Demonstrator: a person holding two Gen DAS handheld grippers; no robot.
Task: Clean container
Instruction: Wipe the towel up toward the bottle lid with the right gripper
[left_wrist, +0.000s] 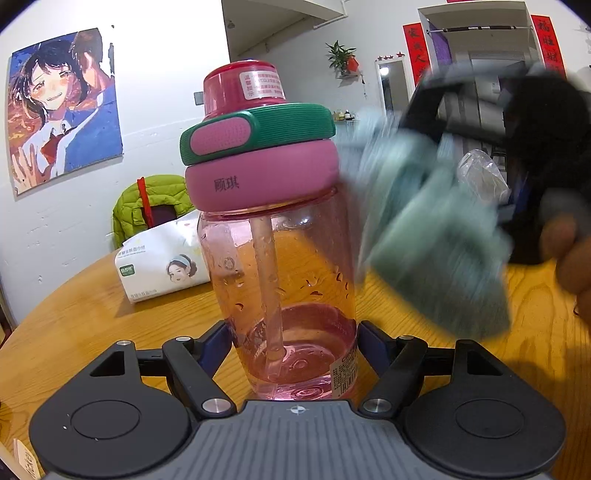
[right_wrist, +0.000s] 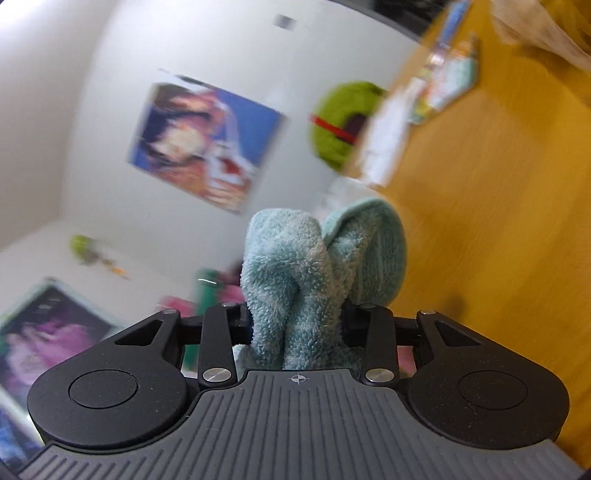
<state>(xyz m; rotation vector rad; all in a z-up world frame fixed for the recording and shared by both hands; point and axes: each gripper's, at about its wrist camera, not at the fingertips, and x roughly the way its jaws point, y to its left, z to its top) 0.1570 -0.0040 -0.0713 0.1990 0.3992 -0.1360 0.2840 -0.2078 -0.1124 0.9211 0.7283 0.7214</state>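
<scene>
One pink water bottle (left_wrist: 277, 258) stands on the one round wooden table (left_wrist: 92, 314), with a single straw (left_wrist: 267, 288) inside it. Two grippers are about: the left gripper (left_wrist: 293, 343) and the right gripper (right_wrist: 295, 325). There is one teal cloth (right_wrist: 317, 273), one white tissue pack (left_wrist: 162, 266), one green jacket (left_wrist: 147, 206), one anime poster (left_wrist: 62, 107) and one potted plant (left_wrist: 341, 55).
</scene>
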